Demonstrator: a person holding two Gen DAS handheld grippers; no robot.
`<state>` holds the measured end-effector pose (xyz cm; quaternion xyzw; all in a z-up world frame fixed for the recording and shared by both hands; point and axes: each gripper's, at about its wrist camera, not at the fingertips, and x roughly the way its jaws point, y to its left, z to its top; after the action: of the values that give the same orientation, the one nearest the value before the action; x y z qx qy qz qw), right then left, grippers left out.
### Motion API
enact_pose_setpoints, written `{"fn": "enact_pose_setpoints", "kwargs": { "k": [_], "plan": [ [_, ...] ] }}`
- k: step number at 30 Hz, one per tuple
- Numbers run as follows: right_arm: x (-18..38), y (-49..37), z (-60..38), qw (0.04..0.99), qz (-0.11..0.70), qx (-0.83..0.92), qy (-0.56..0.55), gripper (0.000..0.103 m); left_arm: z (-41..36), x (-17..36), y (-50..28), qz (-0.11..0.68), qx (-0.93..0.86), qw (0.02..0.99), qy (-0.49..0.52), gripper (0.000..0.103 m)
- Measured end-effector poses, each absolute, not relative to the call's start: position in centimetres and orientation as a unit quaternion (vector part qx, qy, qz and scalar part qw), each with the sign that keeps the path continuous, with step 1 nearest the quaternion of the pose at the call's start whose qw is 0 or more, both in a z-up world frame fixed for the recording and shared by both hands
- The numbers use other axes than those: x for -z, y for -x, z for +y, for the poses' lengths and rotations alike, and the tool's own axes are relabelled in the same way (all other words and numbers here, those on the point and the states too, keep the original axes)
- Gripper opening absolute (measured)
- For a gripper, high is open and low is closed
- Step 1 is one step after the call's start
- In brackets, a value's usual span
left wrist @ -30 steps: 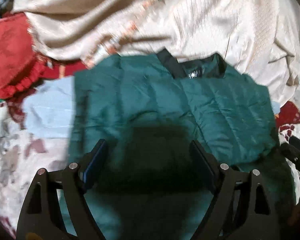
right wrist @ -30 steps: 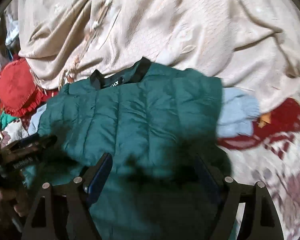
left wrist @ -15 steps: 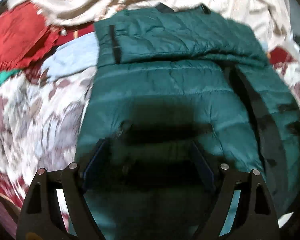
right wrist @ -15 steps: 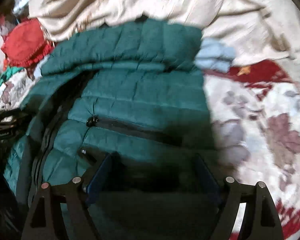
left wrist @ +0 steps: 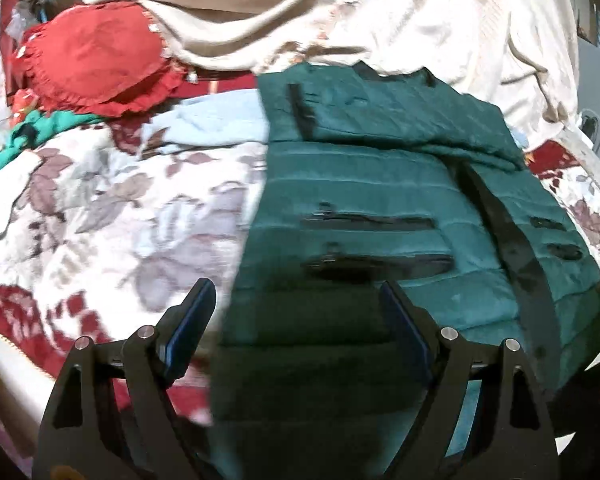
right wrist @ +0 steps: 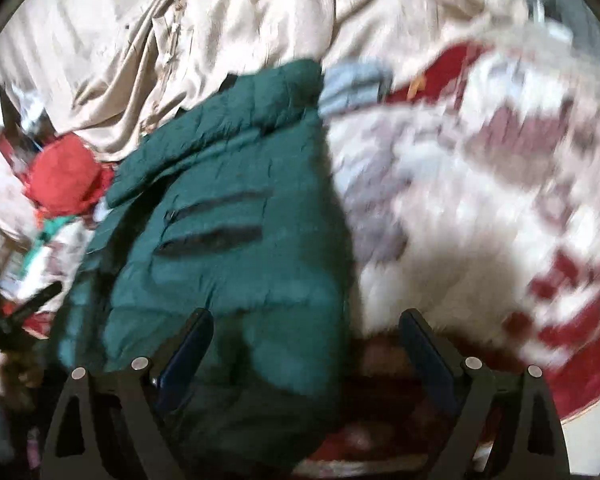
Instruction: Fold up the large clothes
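Observation:
A dark green quilted puffer jacket lies on a floral bedspread, its top part folded down over the body, with black zip pockets showing. It also shows in the right wrist view. My left gripper is open and empty, hovering over the jacket's lower left edge. My right gripper is open and empty, over the jacket's lower right edge and the bedspread. The left gripper's tips show at the right view's left edge.
A beige satin cloth is heaped behind the jacket. A red frilled cushion lies at the back left. A light blue garment pokes out under the jacket. The floral bedspread ends at a near edge.
Both grippers have pulled back toward the near edge and apart, so the jacket's lower half shows. The right view has swung right and tilted.

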<state>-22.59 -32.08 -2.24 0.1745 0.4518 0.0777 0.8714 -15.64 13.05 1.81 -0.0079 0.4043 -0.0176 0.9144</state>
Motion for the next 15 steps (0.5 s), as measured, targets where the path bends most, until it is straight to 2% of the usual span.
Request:
{"fn": "enact_pose_setpoints", "kwargs": {
  "k": [2, 6, 10, 15],
  "plan": [
    [1.9, 22.7, -31.2, 0.877, 0.447, -0.088, -0.151, 0.093, 14.7, -0.9, 15.5, 0.417, -0.002, 0.909, 0.014, 0.084],
    [2.3, 22.6, -29.2, 0.855, 0.452, -0.18, -0.179, 0.093, 17.4, 0.0, 15.6, 0.435, 0.004, 0.895, 0.096, 0.084],
    [2.9, 22.2, -28.7, 0.862, 0.46, -0.16, -0.142, 0.093, 17.8, 1.6, 15.1, 0.475, 0.023, 0.869, 0.135, 0.084],
    [2.2, 22.9, -28.5, 0.875, 0.429, -0.173, -0.145, 0.092, 16.6, 2.5, 16.0, 0.488, 0.046, 0.861, 0.137, 0.084]
  ]
}}
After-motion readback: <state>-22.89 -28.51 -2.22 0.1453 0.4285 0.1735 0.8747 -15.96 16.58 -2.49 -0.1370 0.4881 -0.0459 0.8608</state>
